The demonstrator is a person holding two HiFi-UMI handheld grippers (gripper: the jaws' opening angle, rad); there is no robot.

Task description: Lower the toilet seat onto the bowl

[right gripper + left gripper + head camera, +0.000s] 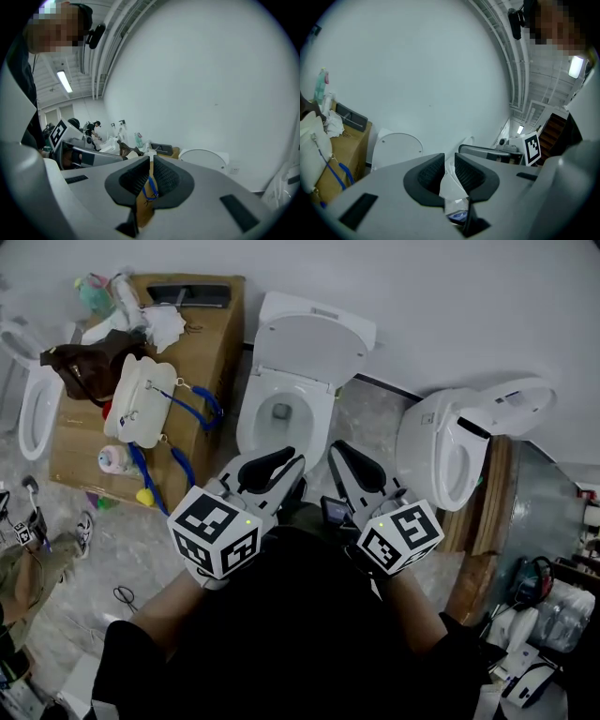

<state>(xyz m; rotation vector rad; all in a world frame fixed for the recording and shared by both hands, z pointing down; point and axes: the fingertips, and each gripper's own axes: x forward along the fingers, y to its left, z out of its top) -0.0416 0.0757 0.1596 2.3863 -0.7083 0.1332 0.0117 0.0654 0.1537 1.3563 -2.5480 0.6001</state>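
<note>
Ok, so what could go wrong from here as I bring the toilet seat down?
1. The raised seat leans upright at the wall, untouched. The right gripper is shut, so it could only push; the seat may drop hard onto the bowl.
2. The cardboard box with a blue-strapped bag stands close beside the toilet; the left gripper, reaching in, could snag a strap.

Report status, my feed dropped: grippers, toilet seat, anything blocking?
Left gripper slightly open, empty; right gripper shut, empty. White plastic toilet seat upright, untouched. Nothing between grippers and white ceramic bowl.
</note>
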